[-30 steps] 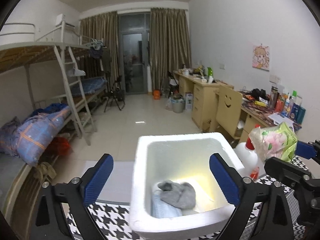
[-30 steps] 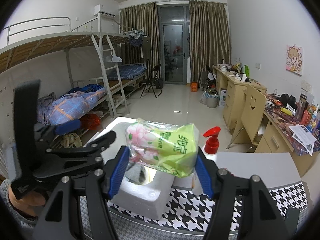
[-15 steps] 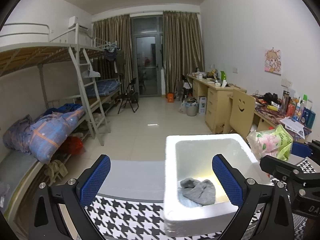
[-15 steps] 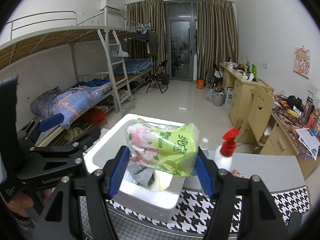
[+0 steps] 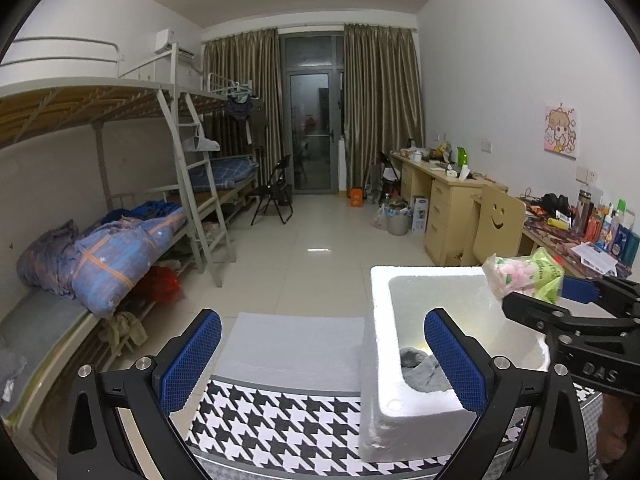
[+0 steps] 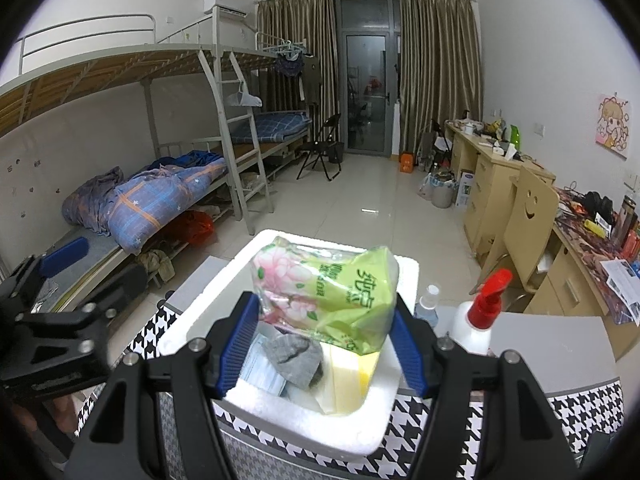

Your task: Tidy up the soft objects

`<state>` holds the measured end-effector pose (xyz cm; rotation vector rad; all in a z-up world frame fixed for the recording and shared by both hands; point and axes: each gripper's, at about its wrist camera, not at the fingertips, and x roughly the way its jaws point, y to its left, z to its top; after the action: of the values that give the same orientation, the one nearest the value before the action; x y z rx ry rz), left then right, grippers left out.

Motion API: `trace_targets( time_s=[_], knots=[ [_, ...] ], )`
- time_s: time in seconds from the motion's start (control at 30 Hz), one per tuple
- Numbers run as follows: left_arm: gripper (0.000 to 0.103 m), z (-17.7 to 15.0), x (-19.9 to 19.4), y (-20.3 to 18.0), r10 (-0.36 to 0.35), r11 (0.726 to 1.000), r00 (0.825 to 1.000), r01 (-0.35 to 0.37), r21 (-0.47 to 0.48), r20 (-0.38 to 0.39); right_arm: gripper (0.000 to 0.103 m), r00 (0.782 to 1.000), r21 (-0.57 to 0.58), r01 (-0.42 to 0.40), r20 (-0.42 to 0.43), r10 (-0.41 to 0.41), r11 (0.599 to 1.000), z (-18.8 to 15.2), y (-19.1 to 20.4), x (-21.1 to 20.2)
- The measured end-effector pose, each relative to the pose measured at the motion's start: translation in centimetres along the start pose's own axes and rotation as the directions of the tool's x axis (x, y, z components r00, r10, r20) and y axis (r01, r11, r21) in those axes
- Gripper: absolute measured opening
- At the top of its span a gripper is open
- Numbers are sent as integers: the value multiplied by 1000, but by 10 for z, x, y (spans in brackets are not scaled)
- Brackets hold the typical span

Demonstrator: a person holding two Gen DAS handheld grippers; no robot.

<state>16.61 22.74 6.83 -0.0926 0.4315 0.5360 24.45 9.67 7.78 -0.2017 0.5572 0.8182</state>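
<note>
My right gripper [image 6: 326,344] is shut on a green and pink tissue pack [image 6: 332,296] and holds it over the white foam box [image 6: 208,308]. The pack also shows in the left wrist view [image 5: 524,280] above the box's right rim [image 5: 378,320]. Inside the box lie a grey sock [image 6: 294,356], a light blue cloth [image 6: 264,376] and a yellow sponge [image 6: 352,384]. The grey sock shows in the left wrist view too [image 5: 424,372]. My left gripper [image 5: 320,364] is open and empty, to the left of the box over the houndstooth cloth [image 5: 280,412].
A white spray bottle with a red nozzle [image 6: 480,316] and a small clear bottle [image 6: 427,304] stand right of the box. A grey mat [image 5: 296,344] lies beyond the cloth. Bunk beds [image 5: 120,216] stand left, desks [image 5: 452,200] right.
The right gripper has carried the tissue pack farther over the box opening. The left gripper has drawn away to the left of the box, still open.
</note>
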Motion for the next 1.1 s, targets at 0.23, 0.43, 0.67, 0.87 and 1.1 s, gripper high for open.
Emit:
trace_targets(
  time_s=[0.23,0.43,0.67,0.87,1.1],
  knots=[
    [102,-2,0,2,-5,1000,1000,5,1,0,83,999,26,21,-32,-20,999,1,-3,17],
    [102,-7,6,-5,-19,1000,1000,19,13,-16,84,999,27,4,-45,-2,1000,-4,-3,12],
    [102,-6,3,-11,-35,999,999,35,9,-12,94,1000,33,0,-6,0,999,-4,-2,-8],
    [102,-6,-6,-15,-58,998,998,58,2,-11,96,1000,14,-1,-5,1,1000,-9,1,-23],
    [102,-8,-31,-25,-63,998,998,63,16,20,96,1000,25,-8,22,7,1000,-14,1,-48]
  ],
)
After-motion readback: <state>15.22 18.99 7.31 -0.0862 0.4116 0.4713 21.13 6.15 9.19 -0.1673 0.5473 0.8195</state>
